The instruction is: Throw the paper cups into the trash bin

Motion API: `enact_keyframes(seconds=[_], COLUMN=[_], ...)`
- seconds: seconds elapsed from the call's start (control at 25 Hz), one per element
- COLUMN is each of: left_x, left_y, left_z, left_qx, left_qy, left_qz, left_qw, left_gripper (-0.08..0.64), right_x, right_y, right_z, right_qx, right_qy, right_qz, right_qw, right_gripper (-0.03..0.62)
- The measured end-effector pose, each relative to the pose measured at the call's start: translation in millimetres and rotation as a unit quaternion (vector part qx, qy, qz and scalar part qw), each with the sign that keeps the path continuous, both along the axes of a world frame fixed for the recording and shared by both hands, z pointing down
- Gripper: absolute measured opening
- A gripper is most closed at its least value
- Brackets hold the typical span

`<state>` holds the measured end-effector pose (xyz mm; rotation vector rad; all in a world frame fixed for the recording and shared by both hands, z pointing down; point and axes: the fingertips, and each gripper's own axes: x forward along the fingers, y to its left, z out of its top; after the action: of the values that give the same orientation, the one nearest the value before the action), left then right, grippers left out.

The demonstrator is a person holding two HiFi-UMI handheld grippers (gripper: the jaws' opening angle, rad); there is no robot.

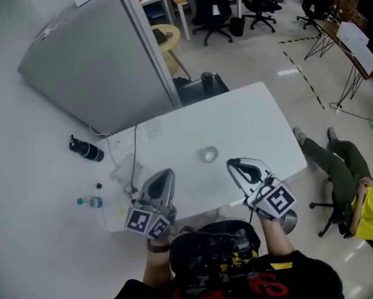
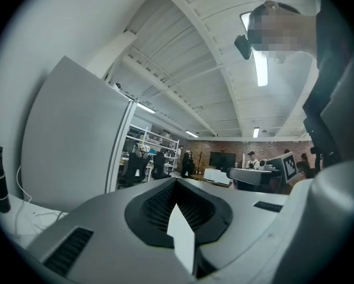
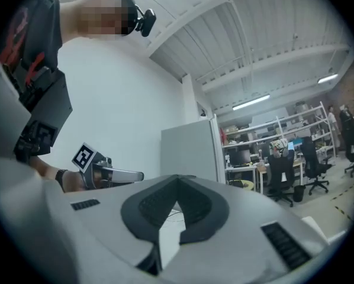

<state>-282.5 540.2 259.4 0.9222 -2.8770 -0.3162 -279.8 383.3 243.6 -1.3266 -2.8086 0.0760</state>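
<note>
A person stands at the near edge of a white surface [image 1: 255, 123], holding the left tongs [image 1: 164, 173] and the right tongs [image 1: 231, 164] level over it. Both are clenched and empty: the left gripper view shows the left tongs [image 2: 176, 181] with tips together, and the right gripper view shows the same of the right tongs [image 3: 178, 176].

Just beyond them a single paper cup [image 1: 209, 154] stands upright and mouth up on the surface. It sits apart from both tongs and nearer the right pair, and neither gripper view shows it.

The cup is likely very light and thin-walled, so it would tip at a nudge and buckle under a hard squeeze. A gentle grip across the upper wall just below the stiffer rim looks safest, or a pinch of the rim with one jaw inside. The tongs must part first.

A round metallic vessel [image 1: 291, 222] on the floor by the near right corner may be the trash bin, though that cannot be told for sure. Farther off stand a tilted grey partition [image 1: 99, 61] and office chairs [image 1: 211, 8]. A seated person [image 1: 355, 192] is at the right edge.
</note>
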Motion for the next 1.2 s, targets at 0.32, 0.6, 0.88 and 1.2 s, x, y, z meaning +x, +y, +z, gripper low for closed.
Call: enact_keyframes(seconds=[0.32, 0.6, 0.88, 1.2], left_x=[-6, -26, -25, -18], left_y=[-14, -13, 6, 52], left_z=[2, -6, -11, -11], left_qx=[0.002, 0.004, 0.0, 0.009], left_qy=[-0.003, -0.012, -0.024, -0.032], left_qz=[-0.015, 0.0, -0.006, -0.072], left_qw=[0.9999, 0.9999, 0.9997, 0.9968], left_gripper=[0.003, 0.004, 0.003, 0.003], right_x=[-14, -34, -47, -71], right_y=[-18, -26, -8, 12], right_z=[43, 95, 185, 299], right_qx=[0.055, 0.077, 0.094, 0.165], right_qy=[0.016, 0.05, 0.122, 0.185], right_qz=[-0.009, 0.044, 0.047, 0.035], right_qw=[0.998, 0.995, 0.987, 0.968], right_gripper=[0.053, 0.167, 0.279, 0.416])
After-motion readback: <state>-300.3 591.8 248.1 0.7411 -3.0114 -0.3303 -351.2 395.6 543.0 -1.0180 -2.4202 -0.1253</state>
